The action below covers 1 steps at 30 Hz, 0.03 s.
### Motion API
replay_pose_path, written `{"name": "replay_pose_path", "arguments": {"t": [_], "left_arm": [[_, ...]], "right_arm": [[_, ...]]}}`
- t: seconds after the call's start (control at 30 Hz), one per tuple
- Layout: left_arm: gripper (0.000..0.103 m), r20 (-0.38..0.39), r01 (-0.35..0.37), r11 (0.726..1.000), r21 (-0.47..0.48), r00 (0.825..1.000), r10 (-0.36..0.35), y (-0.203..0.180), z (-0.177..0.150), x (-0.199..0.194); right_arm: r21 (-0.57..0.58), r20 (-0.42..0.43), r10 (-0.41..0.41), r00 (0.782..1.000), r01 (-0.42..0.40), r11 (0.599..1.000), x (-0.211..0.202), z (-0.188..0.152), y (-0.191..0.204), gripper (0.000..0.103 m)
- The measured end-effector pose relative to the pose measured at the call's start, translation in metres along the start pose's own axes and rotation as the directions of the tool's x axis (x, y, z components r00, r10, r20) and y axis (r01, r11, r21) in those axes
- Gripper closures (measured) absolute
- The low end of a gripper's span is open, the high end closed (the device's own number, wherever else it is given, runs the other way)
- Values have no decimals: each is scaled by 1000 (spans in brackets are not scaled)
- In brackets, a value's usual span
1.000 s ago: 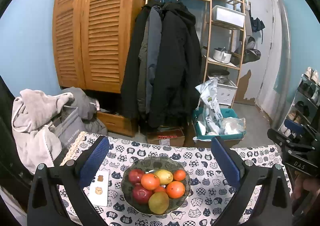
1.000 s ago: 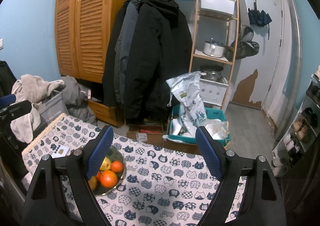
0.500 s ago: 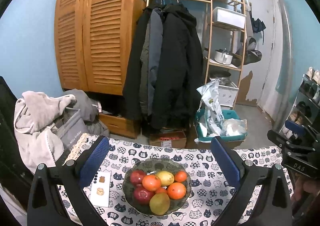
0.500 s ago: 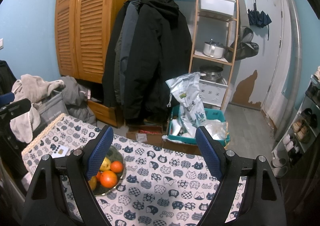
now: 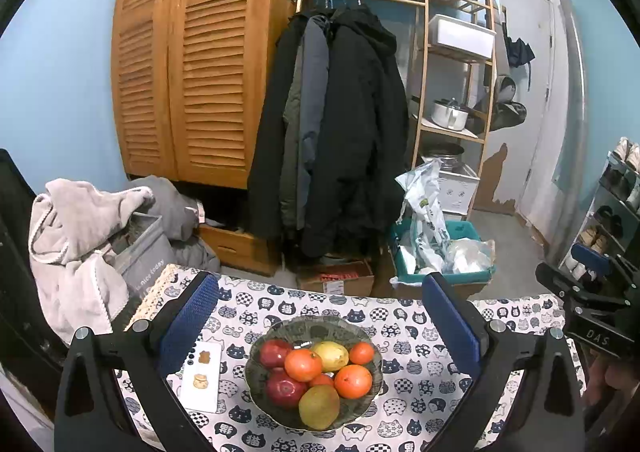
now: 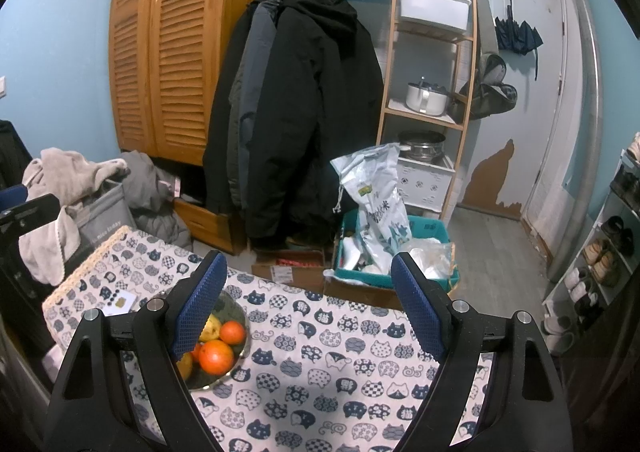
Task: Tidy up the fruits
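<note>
A home entryway is indicated: dark winter coats [image 5: 344, 124] are hung beside a louvred wooden wardrobe [image 5: 192, 64], near a shoe rack [image 6: 608, 252].

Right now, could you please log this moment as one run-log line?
left tool: open, above fruit bowl | right tool: open, empty, over tablecloth | fruit: all in bowl

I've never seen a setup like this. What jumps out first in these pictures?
The bowl of fruit, piled with red apples, oranges and yellowish pears, sits on a cat-print tablecloth straight ahead of the open left tongs. The right tongs, also open and empty, hang over bare cloth beside the bowl. Behind, dark coats hang by a slatted wooden wardrobe.
</note>
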<state>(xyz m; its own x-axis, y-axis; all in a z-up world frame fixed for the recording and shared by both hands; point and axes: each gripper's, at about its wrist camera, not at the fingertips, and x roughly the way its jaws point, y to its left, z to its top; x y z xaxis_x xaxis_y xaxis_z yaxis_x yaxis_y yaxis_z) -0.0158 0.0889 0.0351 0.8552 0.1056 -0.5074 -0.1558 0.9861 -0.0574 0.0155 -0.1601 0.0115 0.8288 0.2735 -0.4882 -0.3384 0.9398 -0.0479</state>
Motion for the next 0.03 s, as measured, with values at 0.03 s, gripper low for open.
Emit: {"name": "replay_pose_path", "arguments": {"t": [0.03], "left_arm": [[1,0,2,1000,3,1000,-2,0,0,0]], "right_arm": [[0,1,0,1000,0,1000,0,0,0,20]]}}
